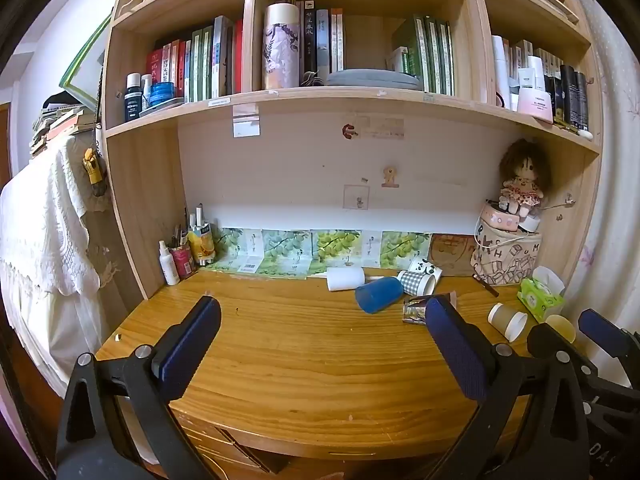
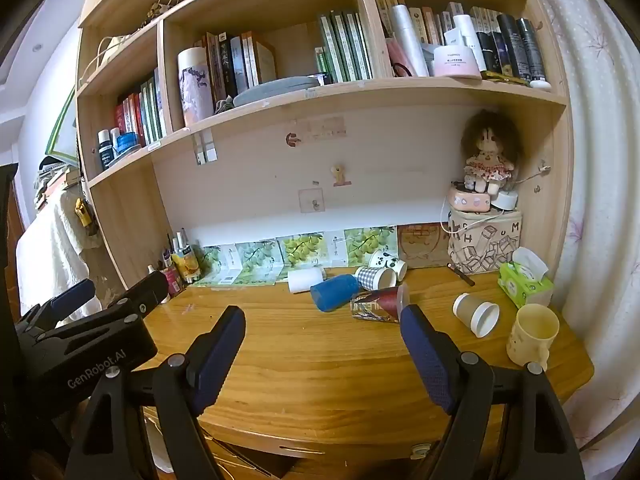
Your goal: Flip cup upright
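Both tongs we logged spread wide, holding nothing: left gripper (image 1: pixel 322 332) and right gripper (image 2: pixel 323 338) above the desk (image 2: pixel 320 360). Beyond them we recorded five cups lying tipped around a blue cup (image 2: pixel 334 292); a yellow mug (image 2: pixel 532 334) stood upright well right of it.

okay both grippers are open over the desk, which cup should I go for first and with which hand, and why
Probably ease the right gripper forward and right toward the tan paper cup. It lies on its side apart from the clustered cups, its mouth faces the camera, and both grippers are open and empty.
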A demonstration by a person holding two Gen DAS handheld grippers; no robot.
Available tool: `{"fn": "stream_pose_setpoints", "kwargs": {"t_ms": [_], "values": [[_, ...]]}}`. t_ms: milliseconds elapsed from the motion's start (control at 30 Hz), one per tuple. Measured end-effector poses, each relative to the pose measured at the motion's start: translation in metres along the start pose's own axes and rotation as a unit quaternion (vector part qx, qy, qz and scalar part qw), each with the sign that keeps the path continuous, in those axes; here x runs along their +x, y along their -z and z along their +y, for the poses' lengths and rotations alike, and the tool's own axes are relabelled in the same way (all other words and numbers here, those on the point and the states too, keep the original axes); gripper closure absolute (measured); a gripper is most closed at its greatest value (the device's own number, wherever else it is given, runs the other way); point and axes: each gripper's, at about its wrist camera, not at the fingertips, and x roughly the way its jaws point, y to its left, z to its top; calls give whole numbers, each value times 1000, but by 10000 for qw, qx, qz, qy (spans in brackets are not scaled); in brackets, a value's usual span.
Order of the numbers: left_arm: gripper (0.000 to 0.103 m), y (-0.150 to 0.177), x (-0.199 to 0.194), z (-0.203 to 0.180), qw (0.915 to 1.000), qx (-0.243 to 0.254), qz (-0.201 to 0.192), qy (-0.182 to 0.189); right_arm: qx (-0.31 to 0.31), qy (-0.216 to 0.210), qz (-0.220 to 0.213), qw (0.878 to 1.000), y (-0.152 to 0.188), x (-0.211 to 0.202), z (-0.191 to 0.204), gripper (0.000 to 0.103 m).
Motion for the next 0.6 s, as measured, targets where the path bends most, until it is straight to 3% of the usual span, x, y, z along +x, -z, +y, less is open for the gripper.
{"fn": "stream_pose_setpoints", "kwargs": {"t_ms": [600], "values": [[1,2,-10,3,9997,-105,-150,142,20,-1,43,10000,0,-2,2,22]]}}
